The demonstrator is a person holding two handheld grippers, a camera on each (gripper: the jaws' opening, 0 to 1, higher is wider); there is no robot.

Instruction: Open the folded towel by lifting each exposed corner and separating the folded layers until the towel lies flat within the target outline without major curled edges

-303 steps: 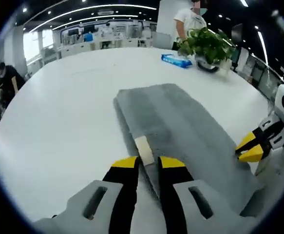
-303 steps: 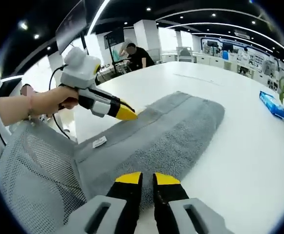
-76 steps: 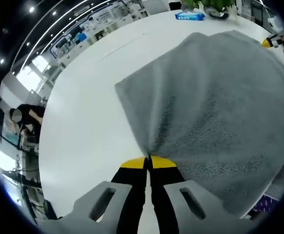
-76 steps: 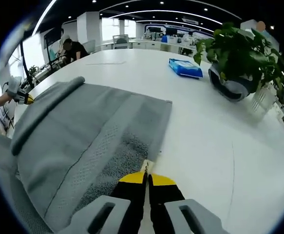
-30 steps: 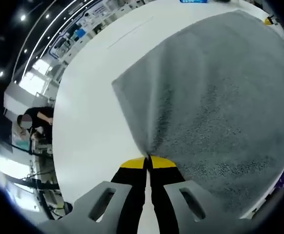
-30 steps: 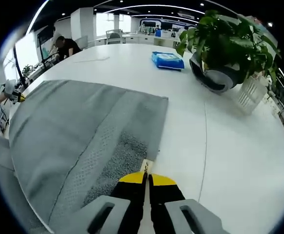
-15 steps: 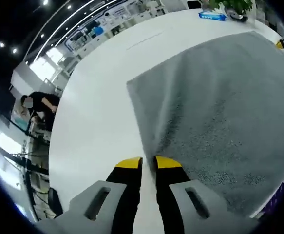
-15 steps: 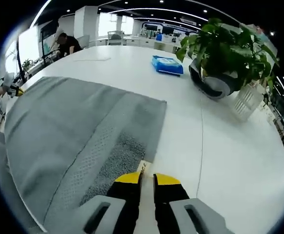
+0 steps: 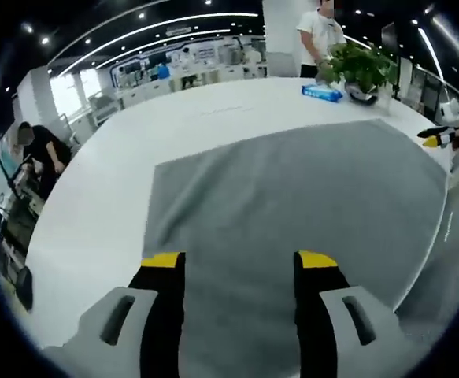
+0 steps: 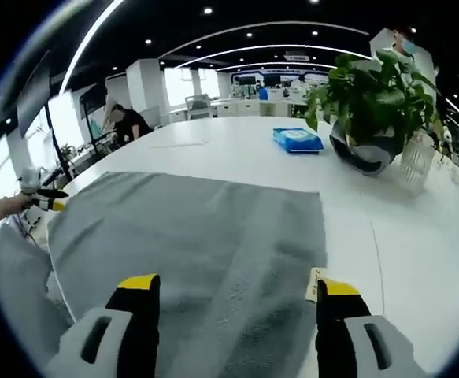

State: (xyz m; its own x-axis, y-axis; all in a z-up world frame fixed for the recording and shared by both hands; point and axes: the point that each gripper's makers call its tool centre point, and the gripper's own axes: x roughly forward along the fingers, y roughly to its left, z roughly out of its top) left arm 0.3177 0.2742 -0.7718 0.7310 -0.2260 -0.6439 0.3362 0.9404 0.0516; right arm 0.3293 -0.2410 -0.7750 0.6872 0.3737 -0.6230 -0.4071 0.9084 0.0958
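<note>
**Both tools released, towel spread flat**

Since half a second earlier, both tools had let go of the corners they pinched and spread their jaws wide. One grey towel [image 9: 292,213] lay opened in a single layer on the white table [image 9: 103,197]. The left tool [image 9: 239,260] hung above its near edge with nothing between its jaws; the right tool [image 10: 238,285] did likewise, a small white label [image 10: 314,283] just beside its right jaw. Far on the table stood one potted plant [image 10: 375,102] and one blue packet [image 10: 297,139]. Two people showed in the left gripper view.
</note>
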